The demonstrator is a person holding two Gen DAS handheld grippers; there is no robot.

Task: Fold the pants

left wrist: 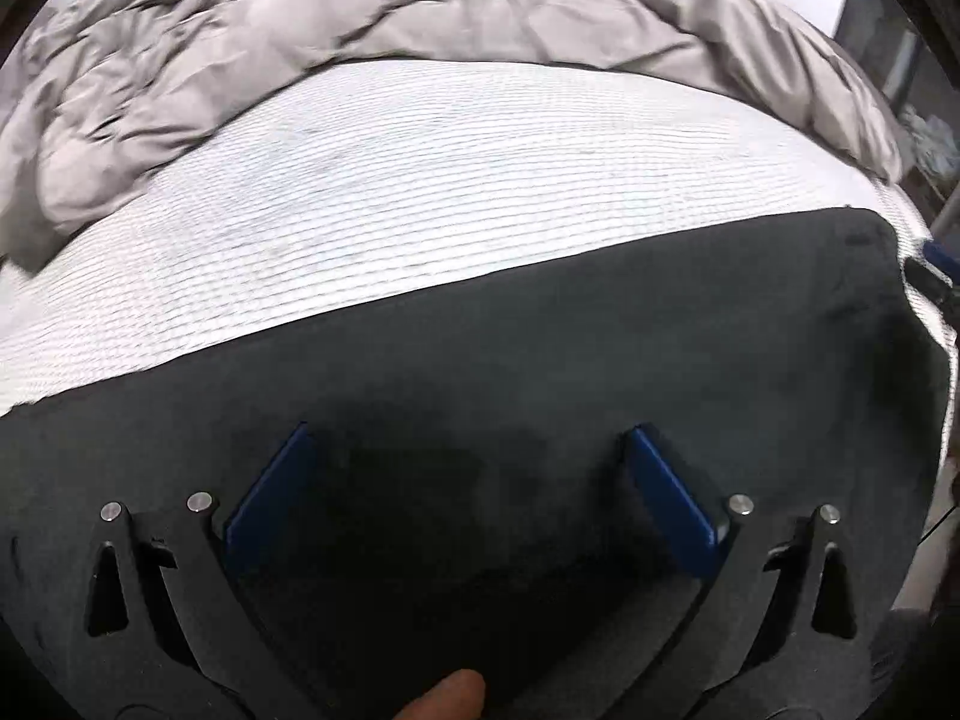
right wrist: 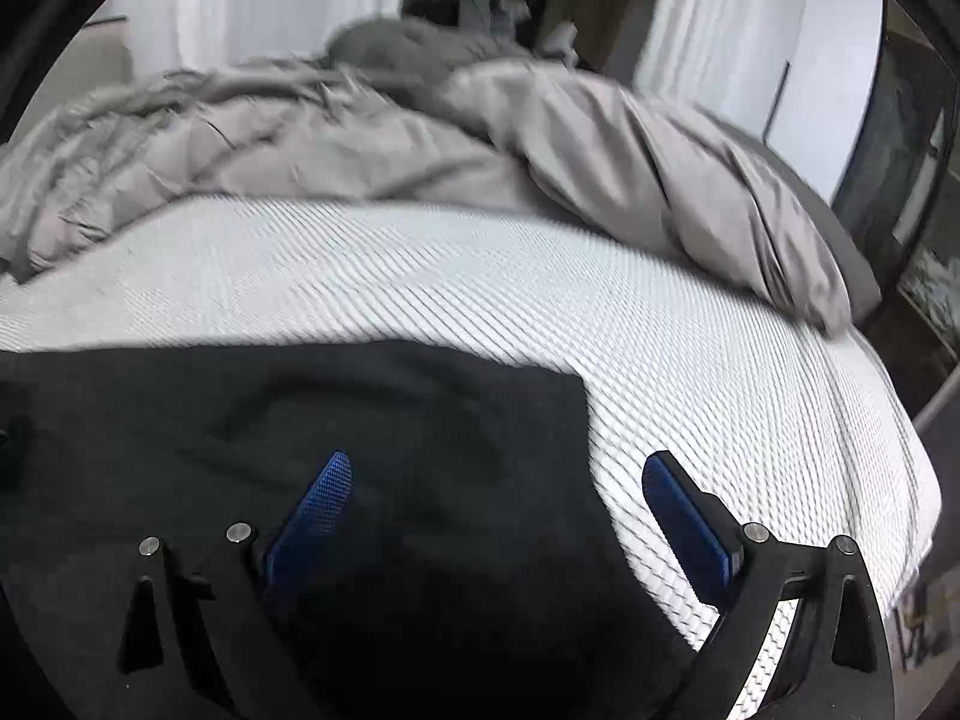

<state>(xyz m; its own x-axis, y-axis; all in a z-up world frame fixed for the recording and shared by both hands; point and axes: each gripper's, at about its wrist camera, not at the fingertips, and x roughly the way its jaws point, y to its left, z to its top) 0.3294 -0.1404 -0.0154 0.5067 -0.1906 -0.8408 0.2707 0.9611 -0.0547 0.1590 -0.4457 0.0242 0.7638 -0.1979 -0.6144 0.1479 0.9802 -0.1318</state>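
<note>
Black pants (left wrist: 540,348) flat on ribbed white mattress (left wrist: 420,180); grey duvet (left wrist: 240,30) behind; both tools spread apart.

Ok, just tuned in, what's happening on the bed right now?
A person is folding dark pants laid flat on a white ribbed mattress. Both tools are open and grip nothing: the left gripper hovers over the middle of the fabric, the right gripper over its edge, one finger above the pants and the other above the mattress. A crumpled grey duvet is bunched behind.
</note>
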